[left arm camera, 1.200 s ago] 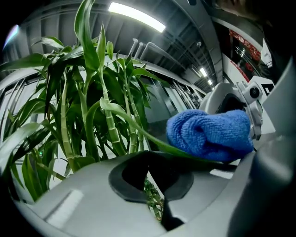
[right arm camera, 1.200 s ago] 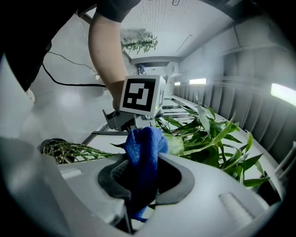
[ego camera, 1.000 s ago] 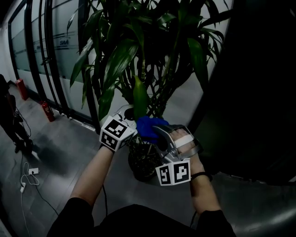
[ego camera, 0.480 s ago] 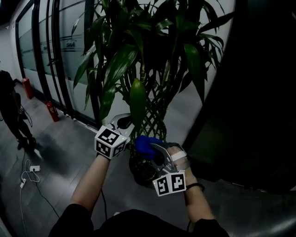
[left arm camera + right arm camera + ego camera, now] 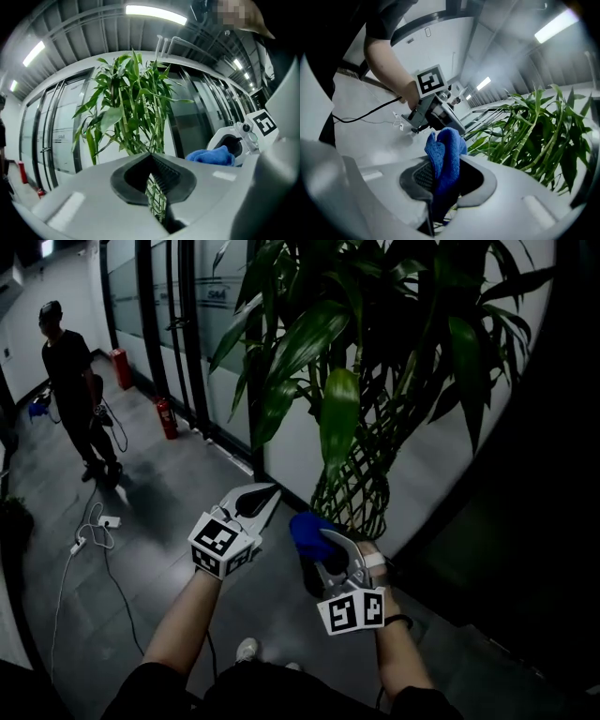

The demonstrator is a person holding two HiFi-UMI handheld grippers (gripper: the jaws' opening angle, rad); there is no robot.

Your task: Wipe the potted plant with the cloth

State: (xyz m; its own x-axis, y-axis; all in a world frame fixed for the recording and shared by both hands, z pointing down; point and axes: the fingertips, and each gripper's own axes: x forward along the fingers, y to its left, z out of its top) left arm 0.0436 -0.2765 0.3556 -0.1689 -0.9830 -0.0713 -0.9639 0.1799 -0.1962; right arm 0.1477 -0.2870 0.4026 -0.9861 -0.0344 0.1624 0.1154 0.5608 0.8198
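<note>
Right gripper [image 5: 317,542] clamped on a bunched blue cloth [image 5: 307,529], held low in front of the braided stems [image 5: 354,495] of the potted plant [image 5: 339,418]; the cloth is near the stems, but contact is unclear in the dim head view. Left gripper [image 5: 265,495] sits just left of it, jaws pressed together with nothing between them, only a thin slit showing stems beyond, tips aimed up at the plant. Far left, a person in dark clothes [image 5: 73,381] stands on the grey floor [image 5: 150,512], with what look like red fire extinguishers [image 5: 167,418] along the glass wall [image 5: 211,334] and a white cable [image 5: 89,531] lying loose.
</note>
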